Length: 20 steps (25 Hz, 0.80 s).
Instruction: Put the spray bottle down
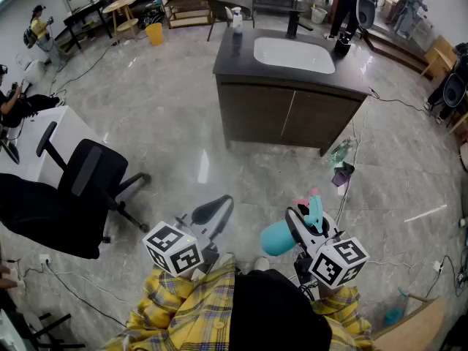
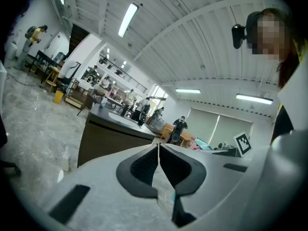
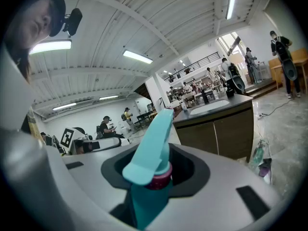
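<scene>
two grippers in frame, one bottle in play. grey marble floor (image 1: pixel 175 123) is filling most of the head view. dark sink cabinet (image 1: pixel 292 115) is standing at the far middle, with a white basin (image 1: pixel 294 53) sitting in its top. black office chair (image 1: pixel 73 196) is sitting at the left, just beside a white table (image 1: pixel 44 134). yellow plaid shirt (image 1: pixel 183 313) is showing at the bottom edge.

left gripper (image 1: pixel 212 210) (image 2: pixel 158 162) is pointing out over the floor near level. its jaws are pressing together with nothing between them. right gripper (image 1: pixel 311 221) (image 3: pixel 154 170) is pointing forward and slightly down, its jaws clamping the neck of the teal spray bottle (image 1: pixel 281 238) (image 3: pixel 149 162).

in the right gripper view the bottle's magenta collar is sitting right between the jaws. the trigger head is rising above them and the body is dropping below. in the head view the rounded body is sticking out toward the left gripper, near it but not touching. the bottle is hanging in the air above the floor, well apart from the cabinet.

marker cubes (image 1: pixel 174 248) (image 1: pixel 338 262) are riding on the grippers' near ends. a small white bottle (image 1: pixel 236 20) is standing on the cabinet top's left corner. a green bottle (image 1: pixel 341 152) is lying on the floor near the cabinet's right front corner.
</scene>
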Tool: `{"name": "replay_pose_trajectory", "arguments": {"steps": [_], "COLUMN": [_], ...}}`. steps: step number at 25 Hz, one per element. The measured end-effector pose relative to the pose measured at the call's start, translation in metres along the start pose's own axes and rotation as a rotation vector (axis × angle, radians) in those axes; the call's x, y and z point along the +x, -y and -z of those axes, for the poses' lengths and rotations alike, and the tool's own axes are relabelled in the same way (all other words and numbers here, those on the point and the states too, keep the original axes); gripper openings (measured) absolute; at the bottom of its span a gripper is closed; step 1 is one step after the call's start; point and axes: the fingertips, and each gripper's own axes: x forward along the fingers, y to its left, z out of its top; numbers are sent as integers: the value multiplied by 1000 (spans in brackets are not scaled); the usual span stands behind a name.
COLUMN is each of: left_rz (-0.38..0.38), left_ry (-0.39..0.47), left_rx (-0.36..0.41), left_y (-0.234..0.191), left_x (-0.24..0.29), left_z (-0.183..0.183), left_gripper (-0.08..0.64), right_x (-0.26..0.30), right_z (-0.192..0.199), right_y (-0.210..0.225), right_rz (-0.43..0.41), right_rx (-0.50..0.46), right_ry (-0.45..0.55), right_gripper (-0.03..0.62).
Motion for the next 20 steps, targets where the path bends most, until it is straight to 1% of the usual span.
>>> {"name": "replay_pose_trajectory", "arguments": {"steps": [6,10,14,20], "left_rz": [12,17,24,19], "left_ry": [0,0,4,-7], "left_rx": [4,4,16,14], "left_y": [4,3,-1,-4], "left_x": [12,20,28,8], "left_z": [-2,0,-8,-11], "left_gripper": [8,8,8,9], "right_x": [1,0,9,11], "right_z": [-5,-5,-10,-5], "right_y": [8,15,21,-3], "right_rz": [5,5,5,13], "right_rx": [1,25,26,9], "right_ry": [-6,6,6,-11], "right_gripper": [141,141,141,141]}}
